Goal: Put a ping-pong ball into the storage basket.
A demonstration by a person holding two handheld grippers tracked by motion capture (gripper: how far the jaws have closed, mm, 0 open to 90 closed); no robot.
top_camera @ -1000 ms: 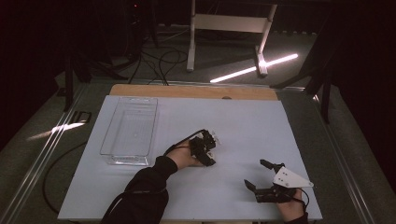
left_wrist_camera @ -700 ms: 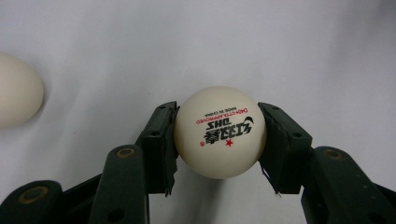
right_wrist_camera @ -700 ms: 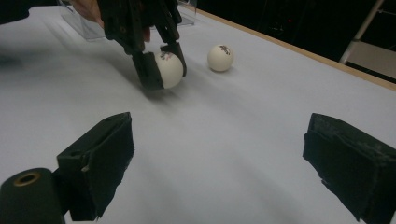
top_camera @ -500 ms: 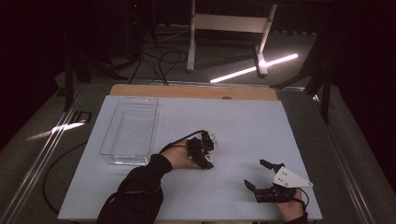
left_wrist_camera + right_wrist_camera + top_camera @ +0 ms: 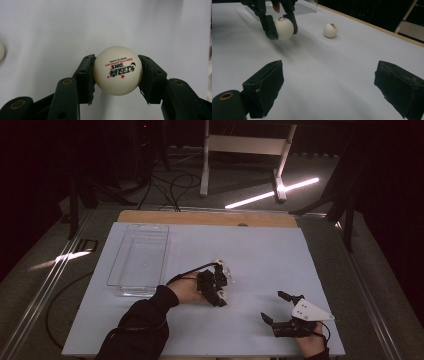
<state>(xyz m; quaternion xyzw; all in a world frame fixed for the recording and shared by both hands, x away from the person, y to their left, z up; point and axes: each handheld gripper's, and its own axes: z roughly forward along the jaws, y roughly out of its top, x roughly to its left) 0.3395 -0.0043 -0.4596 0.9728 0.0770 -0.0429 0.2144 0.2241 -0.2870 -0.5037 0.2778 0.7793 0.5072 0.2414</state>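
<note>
A white table-tennis ball (image 5: 116,70) with a red and black print sits clamped between the jaws of my left gripper (image 5: 221,295), shut on it just above the white table top. In the right gripper view the same held ball (image 5: 284,27) hangs from those jaws at the upper left. A second white ball (image 5: 223,269) lies loose on the table just beyond the left gripper, also visible as the ball (image 5: 330,30). My right gripper (image 5: 272,306) rests near the front right of the table, open (image 5: 332,82), with nothing between its pads.
A clear plastic tray (image 5: 113,270) stands at the left of the table, with nothing in it. A wooden strip (image 5: 207,218) runs along the table's far edge. White bare surface (image 5: 270,255) lies between and beyond the grippers.
My left gripper has drawn back toward the near edge and slightly left, away from the loose ball. The right gripper has stayed put.
</note>
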